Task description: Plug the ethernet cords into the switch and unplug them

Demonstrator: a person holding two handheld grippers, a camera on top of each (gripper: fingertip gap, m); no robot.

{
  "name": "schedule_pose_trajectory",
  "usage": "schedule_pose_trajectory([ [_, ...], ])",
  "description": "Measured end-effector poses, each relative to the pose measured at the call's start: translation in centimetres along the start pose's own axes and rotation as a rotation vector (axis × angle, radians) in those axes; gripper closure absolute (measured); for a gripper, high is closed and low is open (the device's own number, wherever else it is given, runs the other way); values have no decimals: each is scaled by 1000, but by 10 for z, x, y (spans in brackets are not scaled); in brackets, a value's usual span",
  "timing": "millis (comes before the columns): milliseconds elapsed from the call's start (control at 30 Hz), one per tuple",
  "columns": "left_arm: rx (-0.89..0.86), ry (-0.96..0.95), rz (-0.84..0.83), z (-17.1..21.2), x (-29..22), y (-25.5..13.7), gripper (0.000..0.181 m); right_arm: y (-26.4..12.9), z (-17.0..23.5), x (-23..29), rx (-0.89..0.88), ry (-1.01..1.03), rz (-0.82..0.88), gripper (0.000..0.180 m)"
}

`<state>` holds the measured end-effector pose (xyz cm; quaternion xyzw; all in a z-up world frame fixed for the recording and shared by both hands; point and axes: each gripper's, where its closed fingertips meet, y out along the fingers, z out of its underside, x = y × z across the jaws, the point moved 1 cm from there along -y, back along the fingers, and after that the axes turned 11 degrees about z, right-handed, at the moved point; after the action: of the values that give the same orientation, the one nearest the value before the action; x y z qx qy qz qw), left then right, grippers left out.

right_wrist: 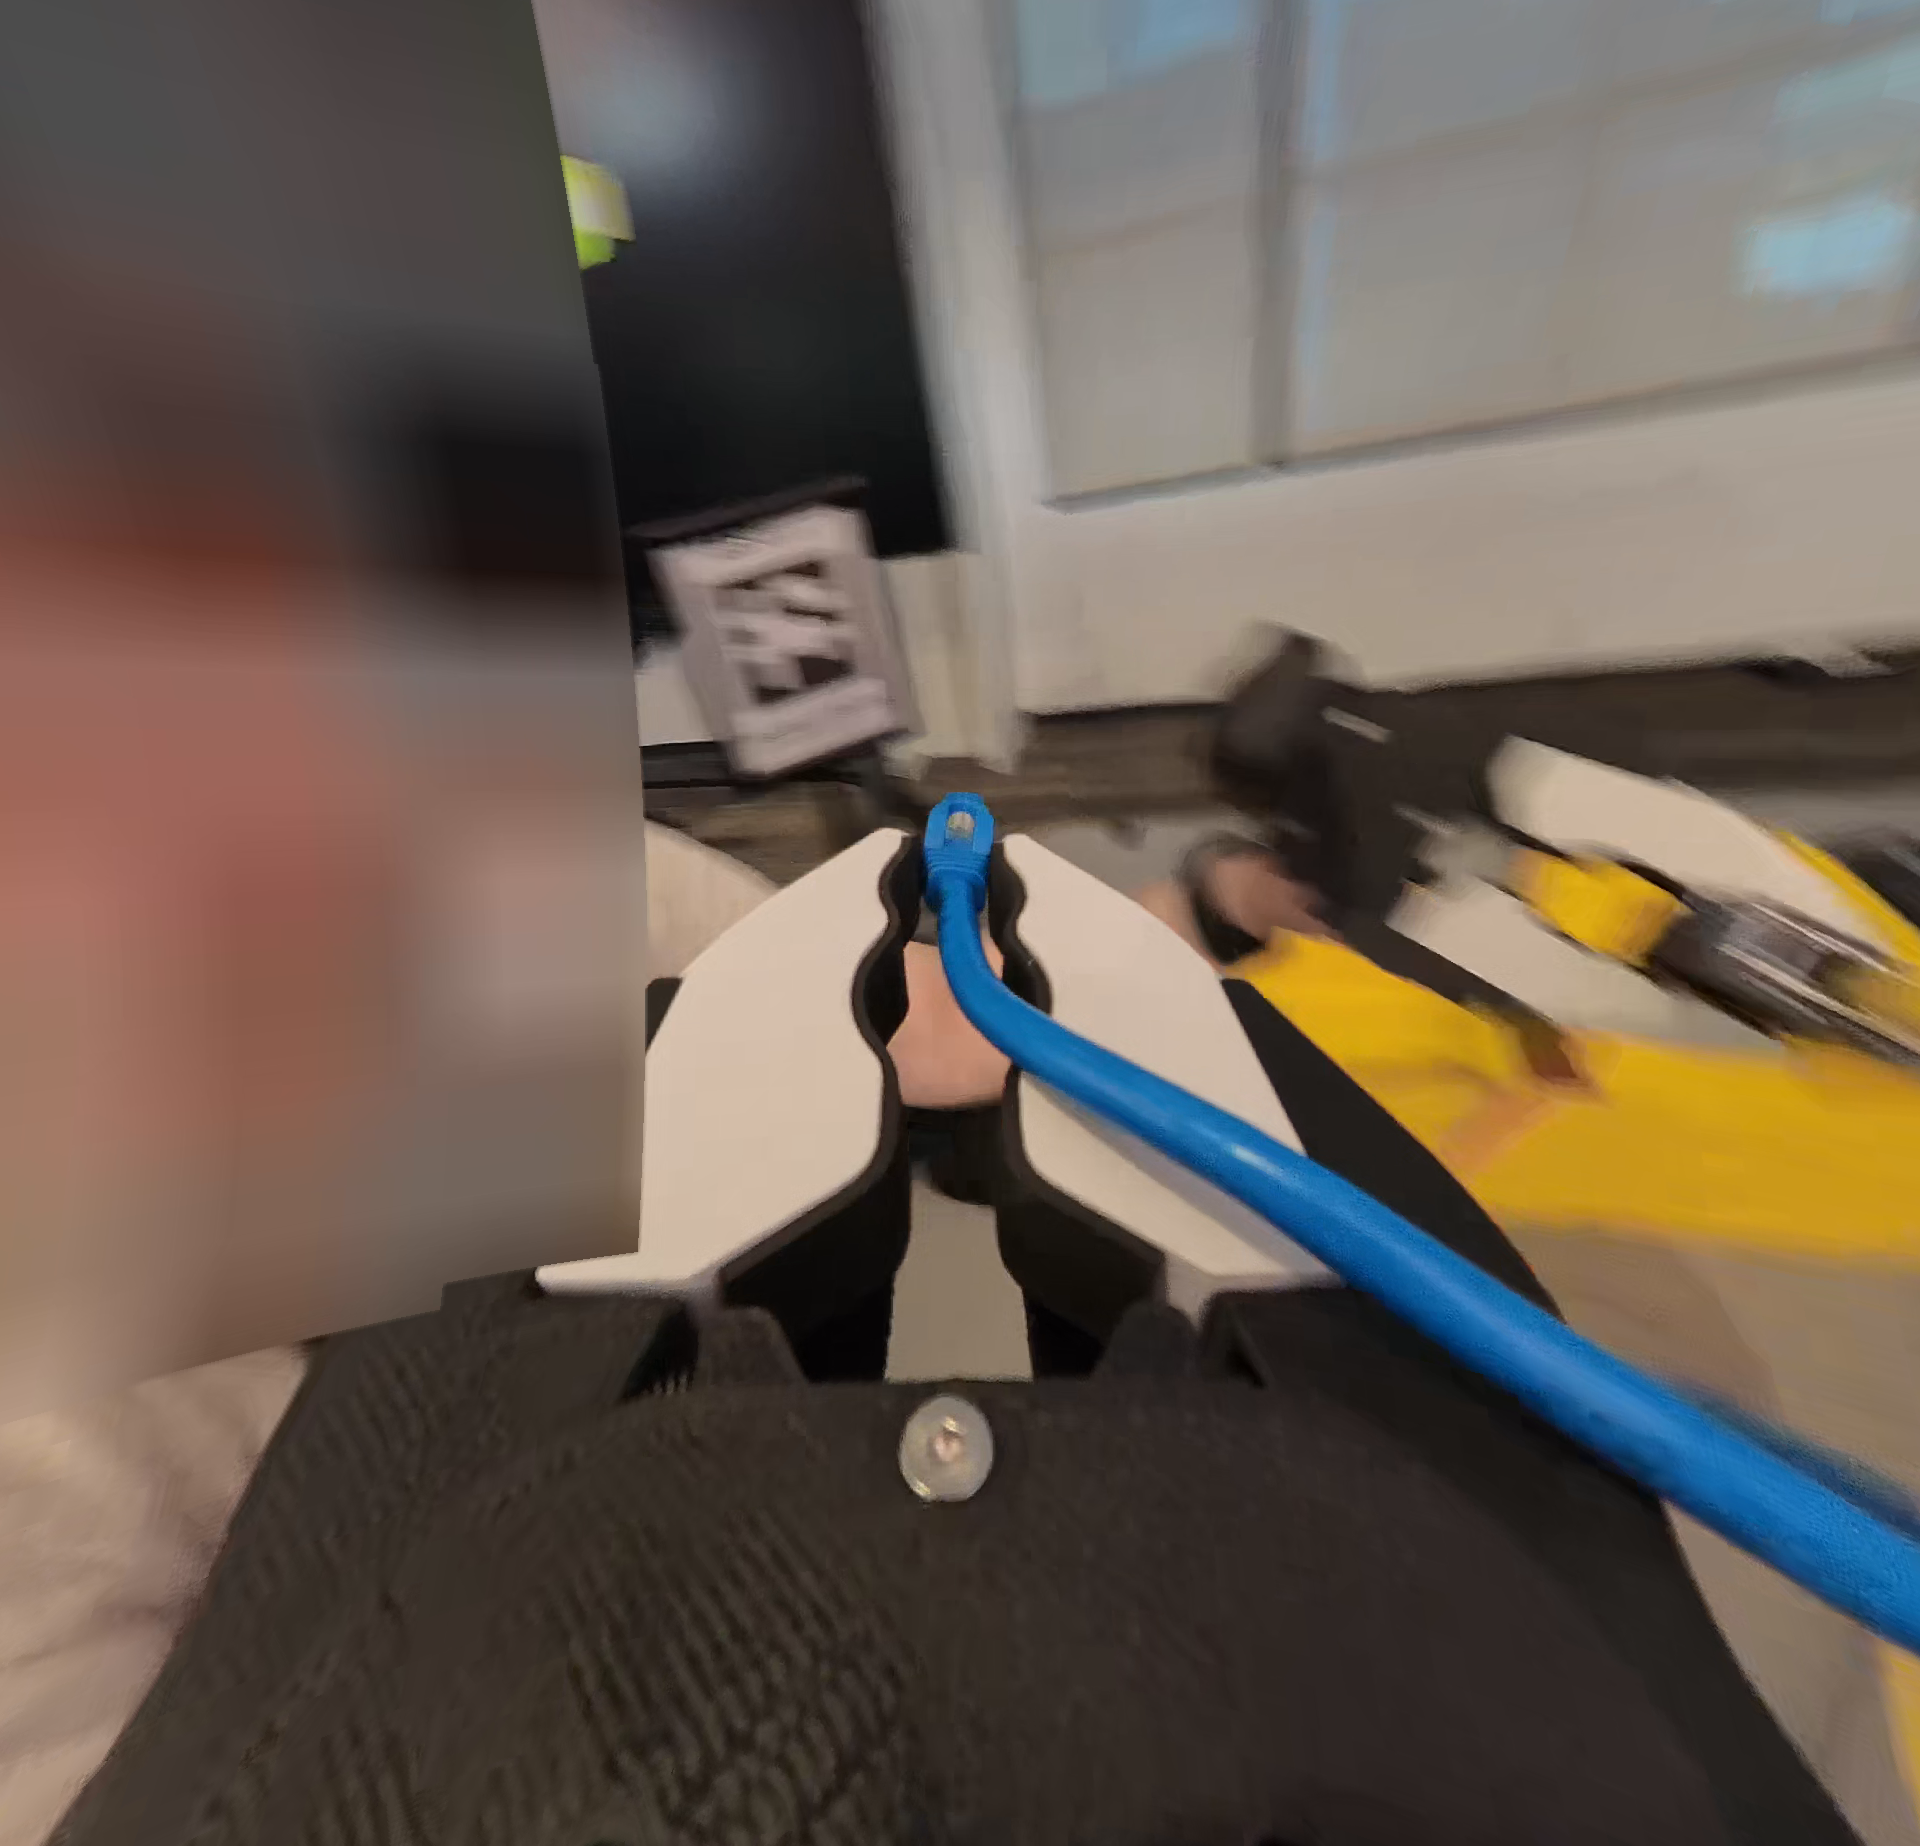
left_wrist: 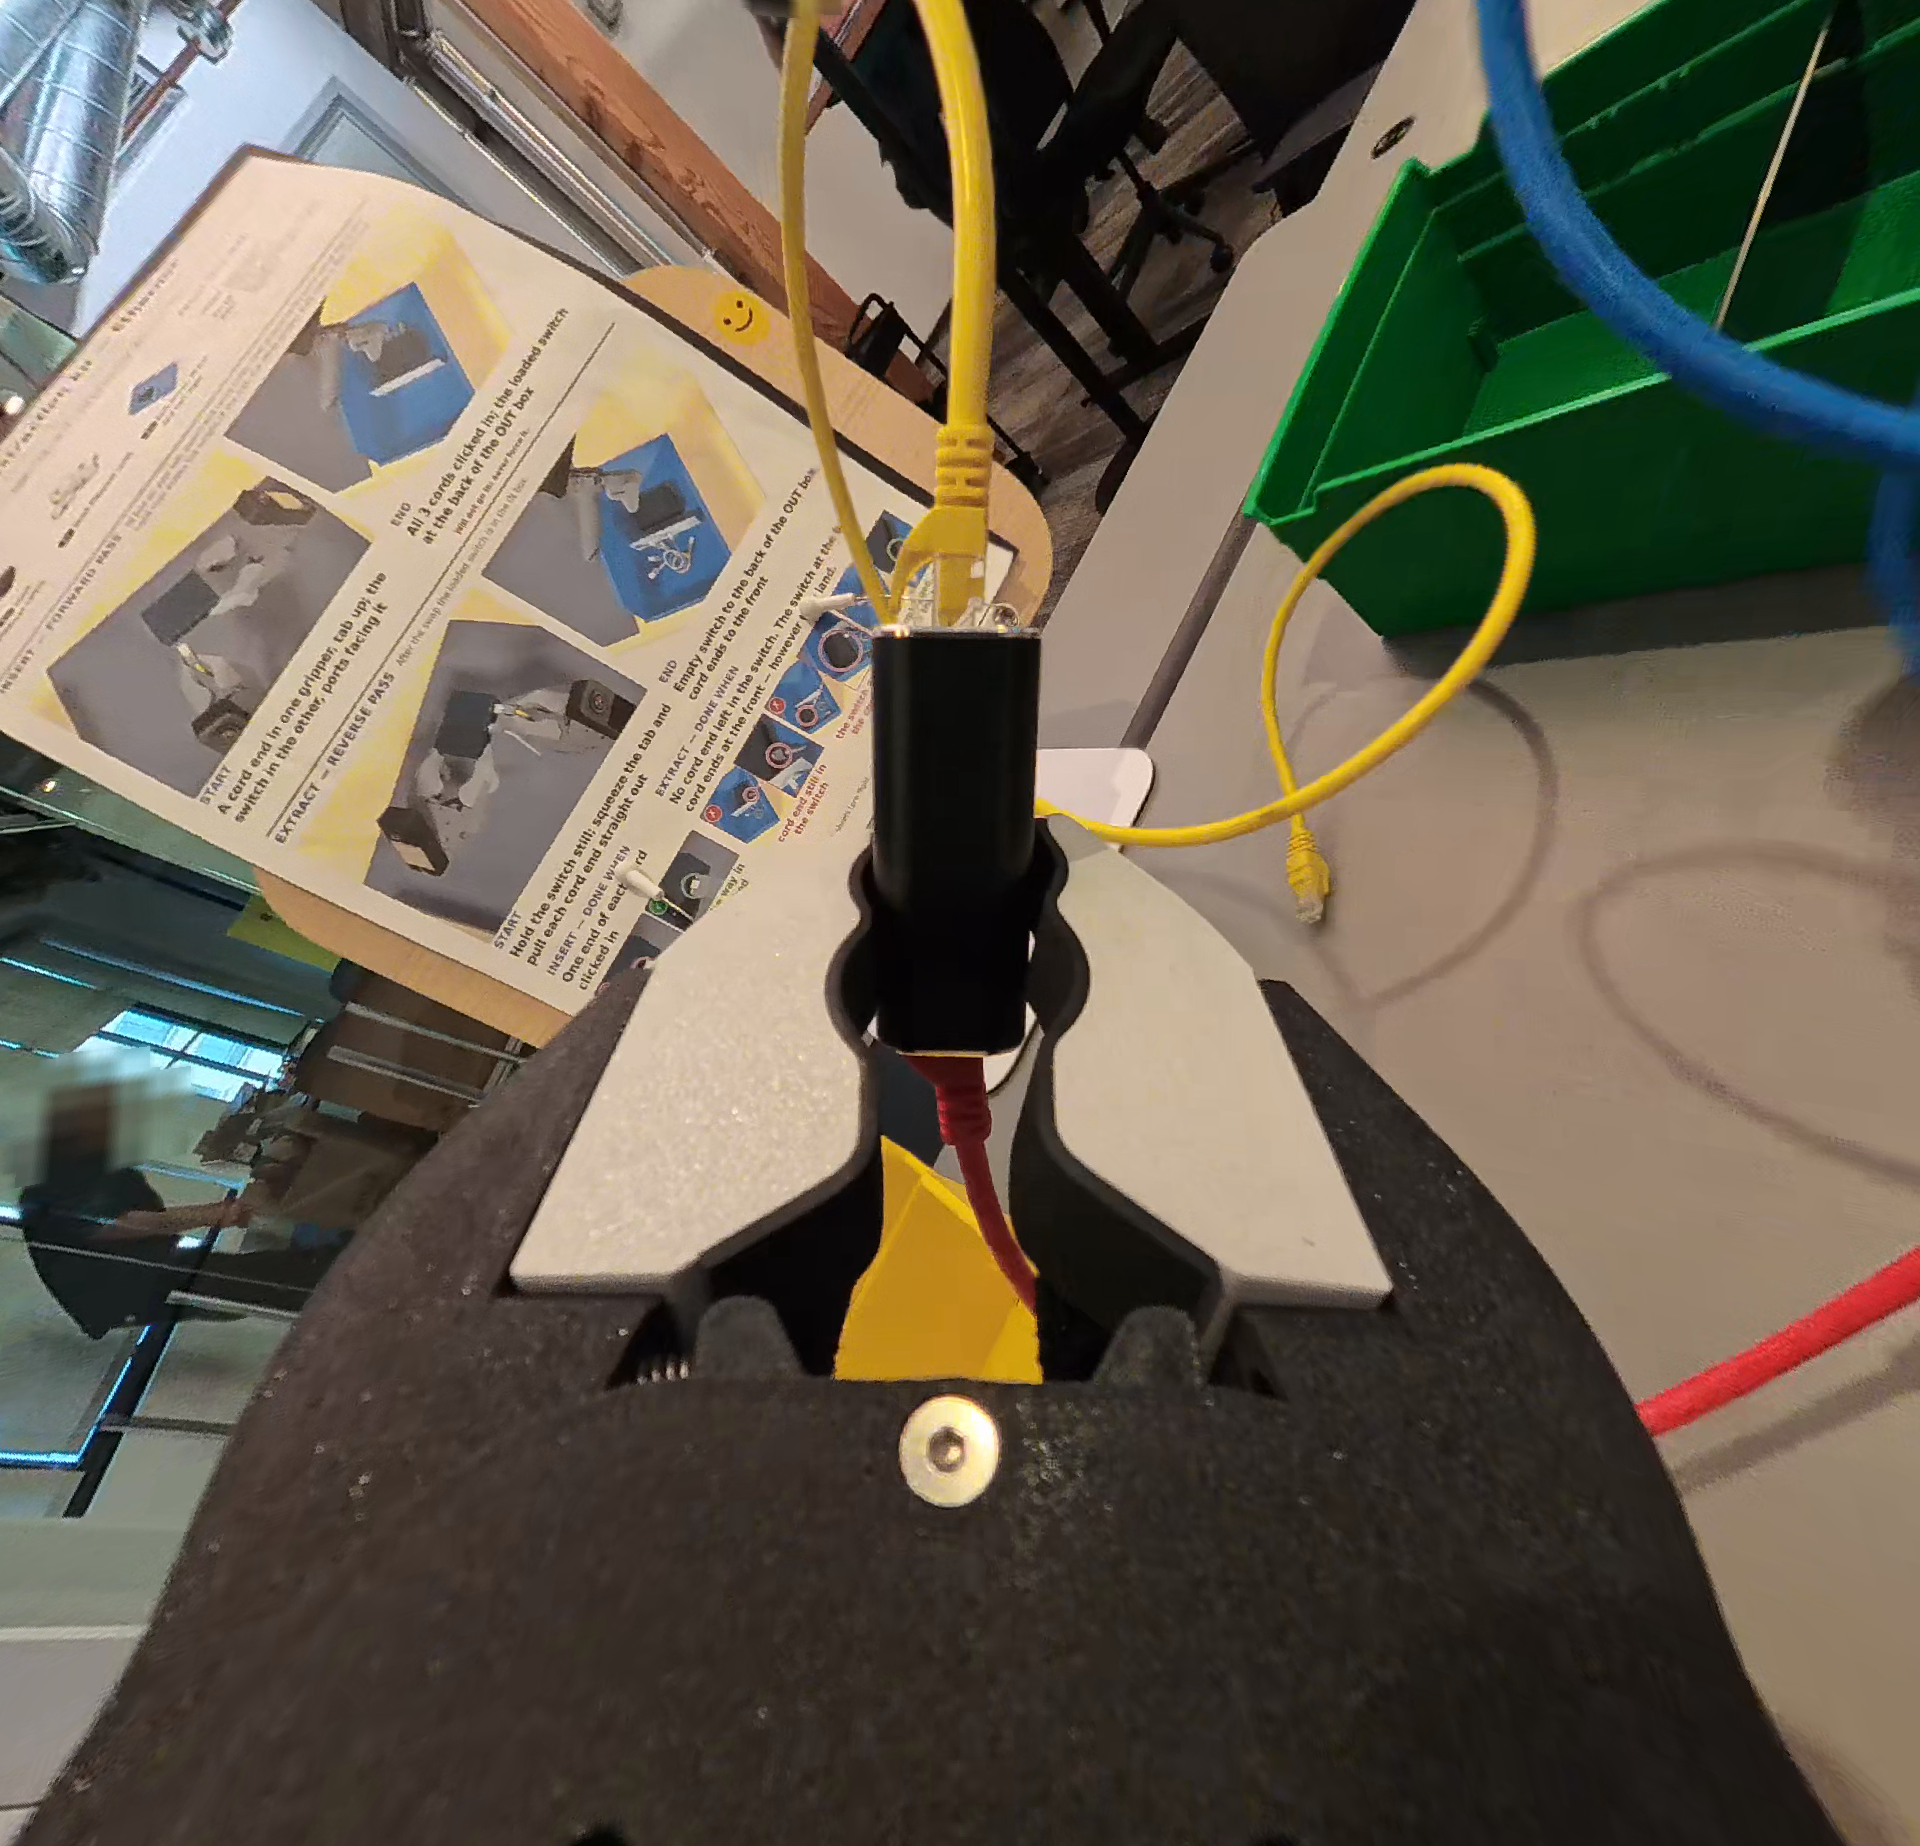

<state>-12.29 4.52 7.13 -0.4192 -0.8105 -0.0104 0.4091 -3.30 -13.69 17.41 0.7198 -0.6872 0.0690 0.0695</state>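
Observation:
My left gripper (left_wrist: 954, 949) is shut on a small black switch (left_wrist: 954, 820), held upright above the table. A yellow cord (left_wrist: 971, 342) is plugged into the switch's far end, and its other plug (left_wrist: 1305, 877) lies loose on the table. A red cord (left_wrist: 982, 1173) enters the switch's near end and trails off to the right (left_wrist: 1787, 1349). My right gripper (right_wrist: 958, 861) is shut on the plug of a blue cord (right_wrist: 1299, 1204), which sticks out past the fingertips. The blue cord also arcs across the upper right of the left wrist view (left_wrist: 1558, 207).
A green bin (left_wrist: 1621, 362) stands on the grey table at the right. An instruction board (left_wrist: 436, 570) leans at the left behind the switch. The right wrist view is motion-blurred; a black and yellow device (right_wrist: 1558, 913) shows at its right, and a marker card (right_wrist: 790, 643) stands behind. Spacing between my two grippers at the tips: around 25 cm.

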Motion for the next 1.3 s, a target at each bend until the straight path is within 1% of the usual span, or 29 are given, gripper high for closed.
schedule_pose_trajectory([
  [33, 0, 11, -8, -2, 0, -1, 156, 5, 6, -20, 21, 6, 99, 167],
  [100, 0, 52, -30, -8, -1, -2, 156, 11, 14, -57, 34, 3, 277, 167],
  [167, -20, 81, -42, -14, -3, -4, 157, 14, 20, -80, 38, -1, 364, 167],
  [300, -76, 132, -50, -26, -8, -8, 157, 17, 27, -104, 42, -25, 458, 167],
  [533, -101, 200, -87, -37, -11, -11, 157, 15, 22, -114, 12, -165, 572, 167],
  [1067, -144, 325, -205, -54, -8, -26, 157, 22, 16, -110, -44, -216, 623, 167],
  [1300, -128, 361, -248, -57, -7, -28, 157, 25, 15, -108, -31, -322, 708, 167],
])
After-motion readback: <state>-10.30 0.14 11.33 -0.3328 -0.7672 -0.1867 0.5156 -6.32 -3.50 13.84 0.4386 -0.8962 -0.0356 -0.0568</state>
